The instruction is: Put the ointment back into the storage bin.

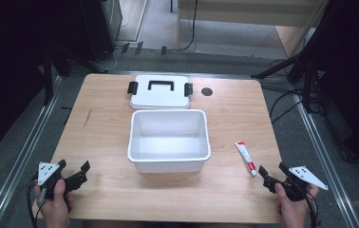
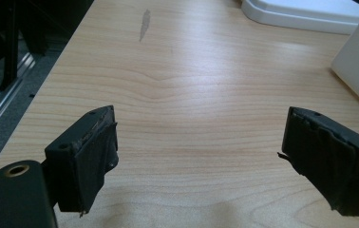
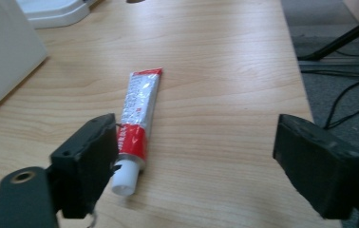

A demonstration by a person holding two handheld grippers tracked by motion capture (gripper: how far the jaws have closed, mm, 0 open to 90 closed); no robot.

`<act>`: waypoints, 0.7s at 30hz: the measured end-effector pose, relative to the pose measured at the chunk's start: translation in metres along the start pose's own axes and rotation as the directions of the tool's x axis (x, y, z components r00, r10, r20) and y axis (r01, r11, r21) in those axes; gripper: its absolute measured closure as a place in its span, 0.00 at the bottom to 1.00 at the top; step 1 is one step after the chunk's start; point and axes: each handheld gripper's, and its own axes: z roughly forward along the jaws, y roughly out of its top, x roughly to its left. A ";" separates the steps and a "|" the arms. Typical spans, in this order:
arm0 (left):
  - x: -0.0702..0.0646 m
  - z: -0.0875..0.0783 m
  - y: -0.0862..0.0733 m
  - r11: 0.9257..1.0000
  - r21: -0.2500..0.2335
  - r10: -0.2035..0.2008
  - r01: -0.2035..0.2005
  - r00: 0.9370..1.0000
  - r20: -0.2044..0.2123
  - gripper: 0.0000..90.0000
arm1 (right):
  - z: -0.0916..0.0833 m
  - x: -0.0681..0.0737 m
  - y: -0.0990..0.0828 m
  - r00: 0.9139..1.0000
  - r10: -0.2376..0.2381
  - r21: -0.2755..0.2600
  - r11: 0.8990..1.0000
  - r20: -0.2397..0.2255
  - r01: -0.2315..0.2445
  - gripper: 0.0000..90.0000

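Observation:
A white open box (image 1: 169, 140) stands at the middle of the wooden table (image 1: 106, 137). Its lid (image 1: 160, 91), with a black handle and two black clips, lies flat just behind it. A small white and red tube (image 1: 246, 157) (image 3: 137, 116) lies to the right of the box, cap end toward me. My right gripper (image 1: 273, 170) (image 3: 194, 156) hovers open just behind the tube's cap, nothing between its jaws. At the front left corner my left gripper (image 1: 75, 169) (image 2: 196, 156) is open over bare wood.
Metal rails run along both sides of the table. A round black cable hole (image 1: 207, 91) sits right of the lid. A dark scuff (image 2: 144, 23) marks the wood on the left. Tripod legs and cables (image 1: 291, 90) lie on the floor at the right.

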 end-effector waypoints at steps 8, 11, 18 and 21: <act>-0.004 0.000 0.000 0.999 0.007 0.033 -0.033 0.999 -0.006 0.14 | 0.002 0.009 0.005 0.999 -0.044 0.103 0.994 -0.013 0.045 0.29; -0.004 0.000 0.000 1.000 0.007 0.028 -0.028 1.000 0.001 0.15 | 0.001 0.014 0.010 0.998 -0.063 0.159 0.985 -0.020 0.065 0.31; -0.003 0.000 0.000 1.000 0.006 0.027 -0.027 1.000 0.010 0.15 | 0.006 0.018 0.030 0.997 -0.065 0.346 0.936 -0.029 0.071 0.30; -0.003 0.000 0.000 1.000 0.008 0.030 -0.030 0.999 0.015 0.15 | 0.011 0.021 0.041 0.997 -0.077 0.449 0.890 -0.031 0.082 0.28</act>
